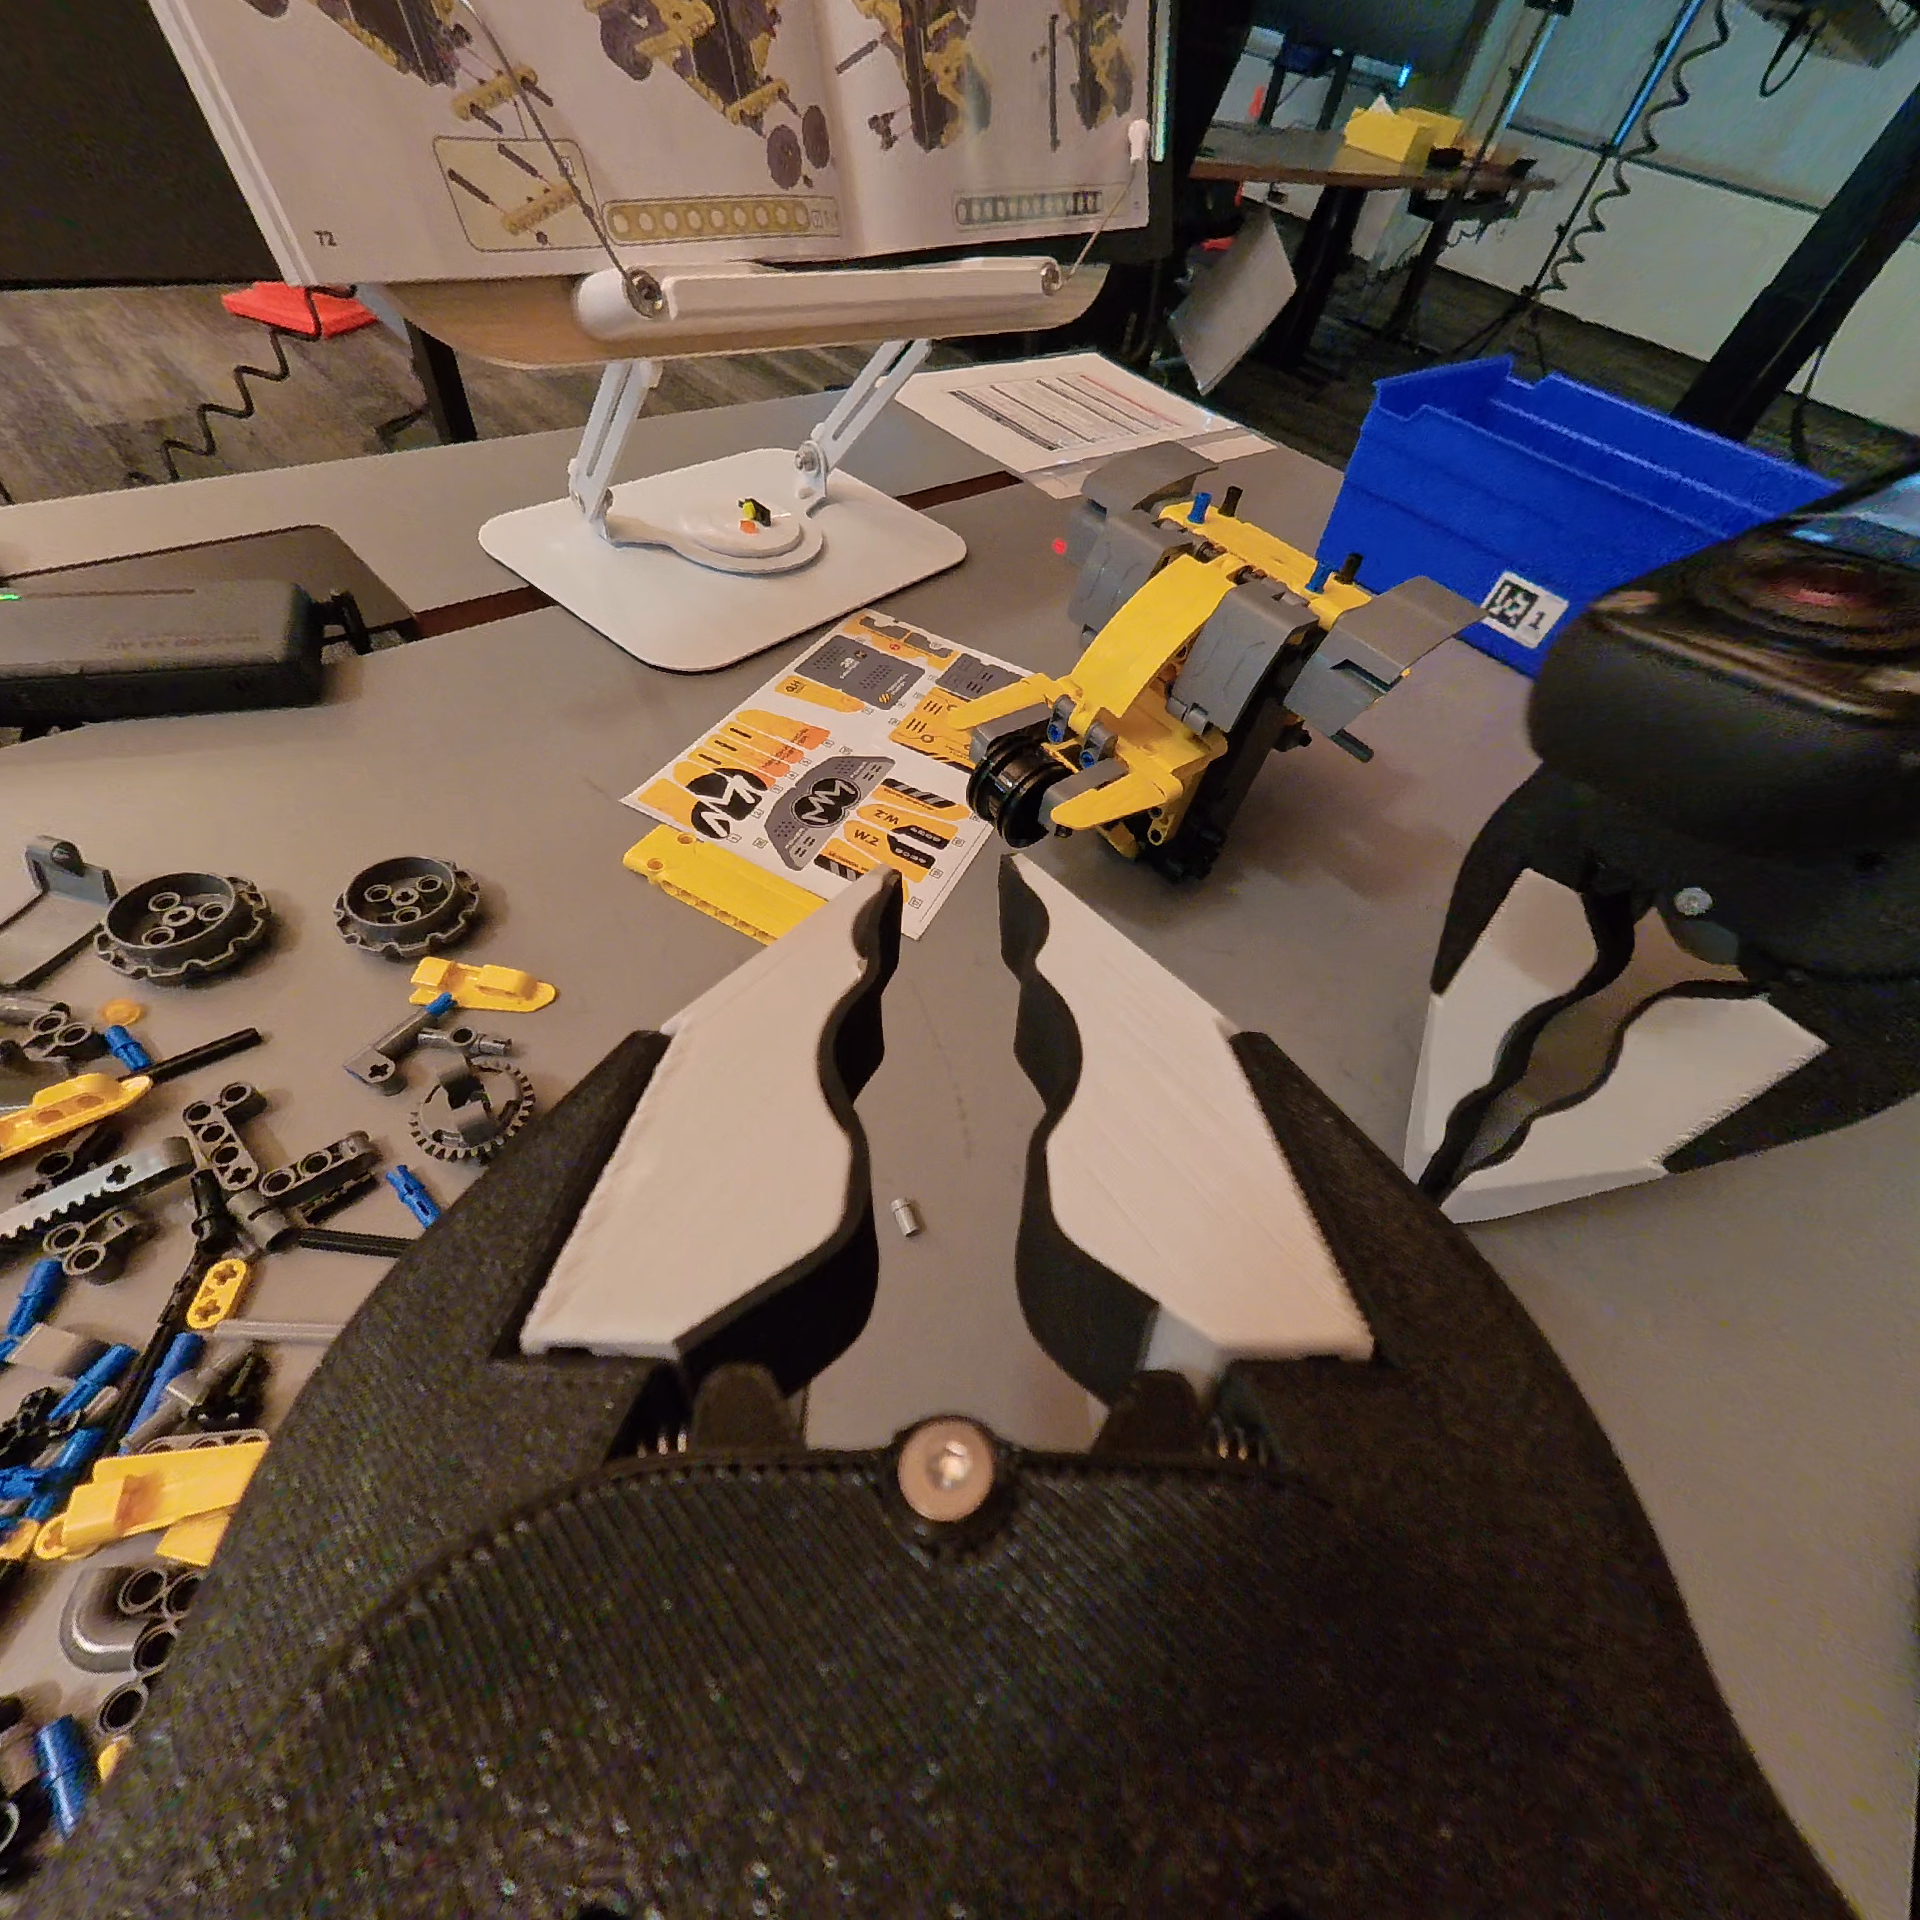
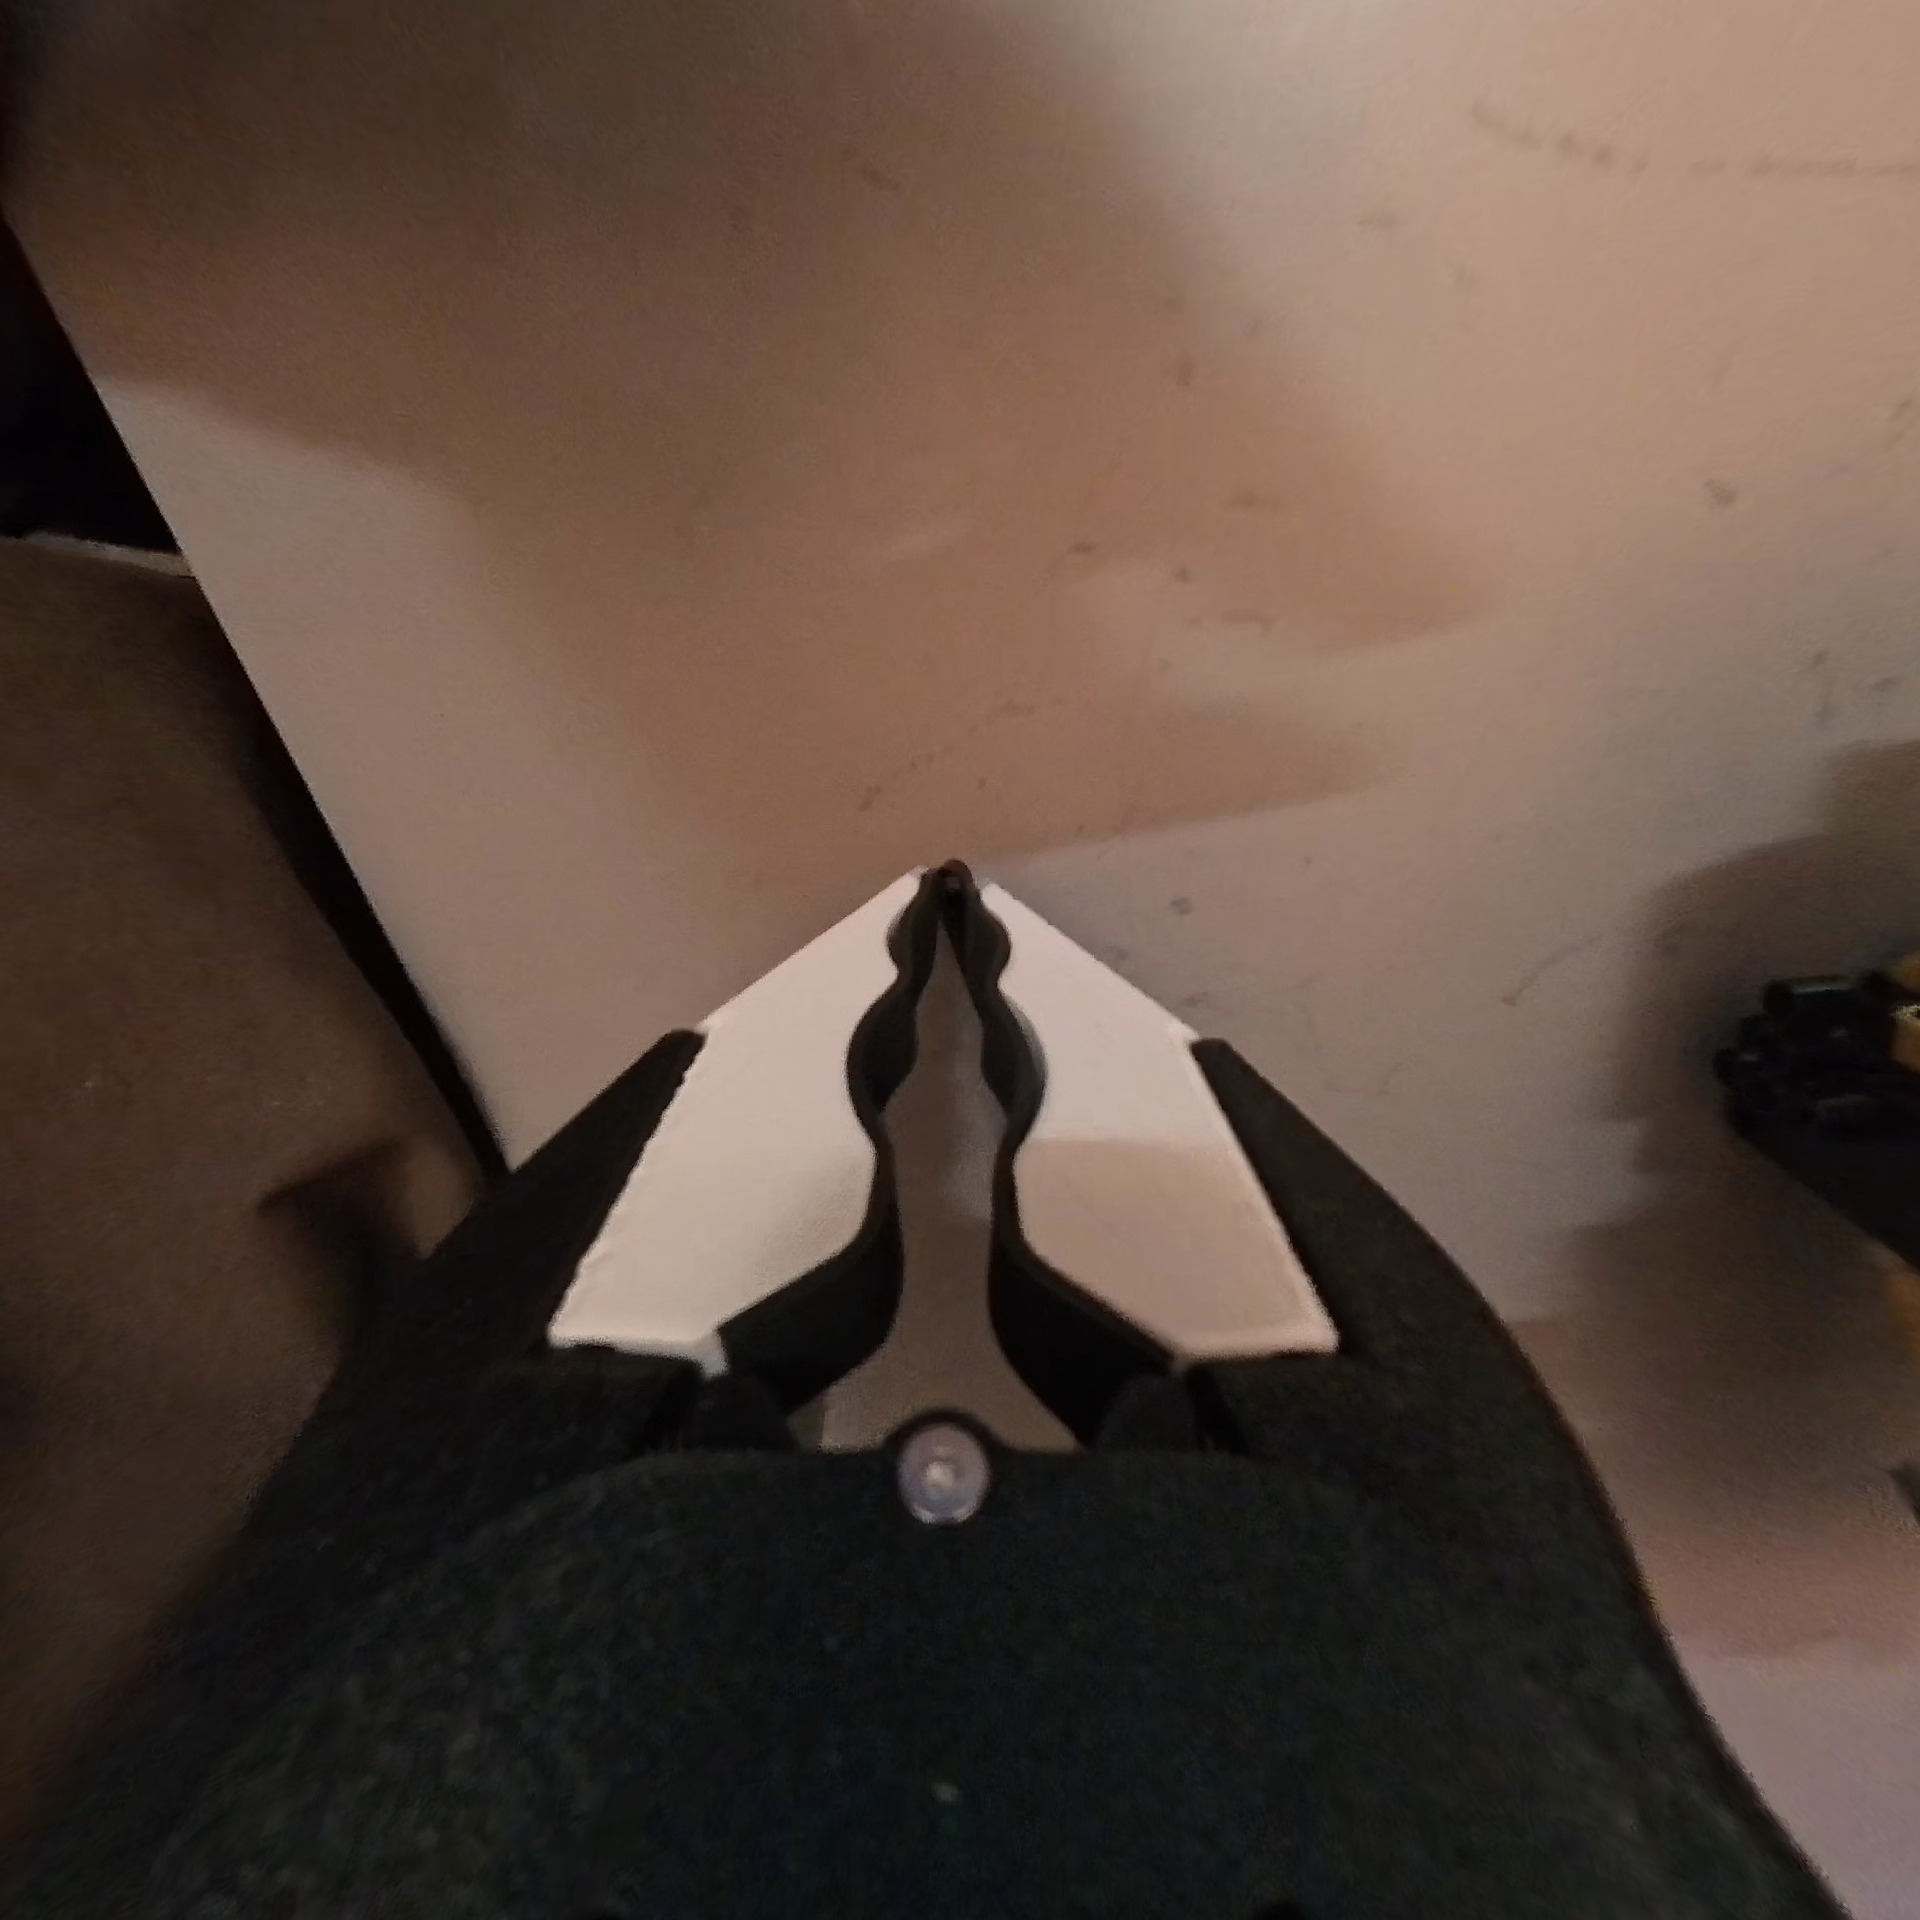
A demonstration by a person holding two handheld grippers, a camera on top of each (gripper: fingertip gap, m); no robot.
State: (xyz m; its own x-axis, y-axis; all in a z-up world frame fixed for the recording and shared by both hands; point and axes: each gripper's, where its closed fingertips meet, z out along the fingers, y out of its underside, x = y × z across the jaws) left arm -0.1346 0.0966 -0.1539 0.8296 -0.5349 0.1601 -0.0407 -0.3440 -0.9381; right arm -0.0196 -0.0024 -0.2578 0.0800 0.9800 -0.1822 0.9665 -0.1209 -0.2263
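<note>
Spreading across both views is a grey desk, bare and pale in the right wrist view. At its far edge a white stand props up an open instruction booklet, and a blue bin sits at the far right. Over the near middle of the desk hangs the left gripper, jaws open with a clear gap and nothing held. The right gripper shows at the right of the left wrist view, tips down close to the desk; in its own view its jaws are drawn together at the tips, and a tiny dark thing may sit pinched there, too blurred to be sure. Just beyond the left gripper's tips lies a half-built yellow and grey toy vehicle, tipped on its side beside the bin. A sticker sheet lies flat next to it, partly overlapping a yellow beam. Loose toy parts are scattered at the left: black wheels, gears, blue pins. One small grey bushing lies on the desk between the open jaws.
</note>
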